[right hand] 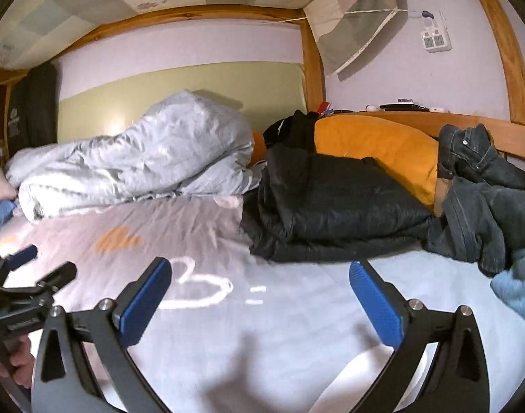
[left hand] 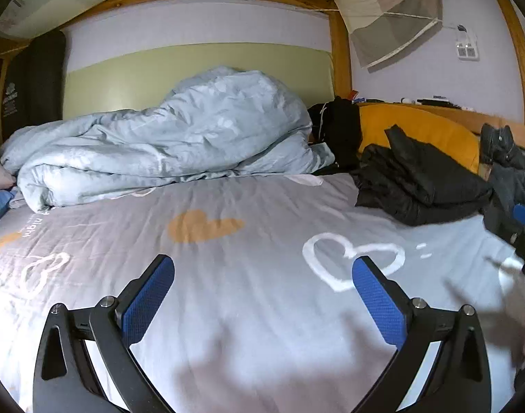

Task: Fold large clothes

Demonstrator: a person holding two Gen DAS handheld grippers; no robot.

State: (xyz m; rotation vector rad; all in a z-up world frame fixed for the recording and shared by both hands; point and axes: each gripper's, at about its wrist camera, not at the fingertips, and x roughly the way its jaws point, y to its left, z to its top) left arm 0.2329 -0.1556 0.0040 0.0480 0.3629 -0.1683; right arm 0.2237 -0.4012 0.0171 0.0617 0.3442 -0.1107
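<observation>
Clothes for folding, a black jacket and dark jeans, lay ahead to my right on the bed; my right gripper was nearer than my left gripper, both jaws spread empty.

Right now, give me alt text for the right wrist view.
Right gripper hovers over the bedsheet with jaws open and empty. Beyond lie a folded black jacket, dark jeans at right and a bunched pale blue duvet at left.
</observation>
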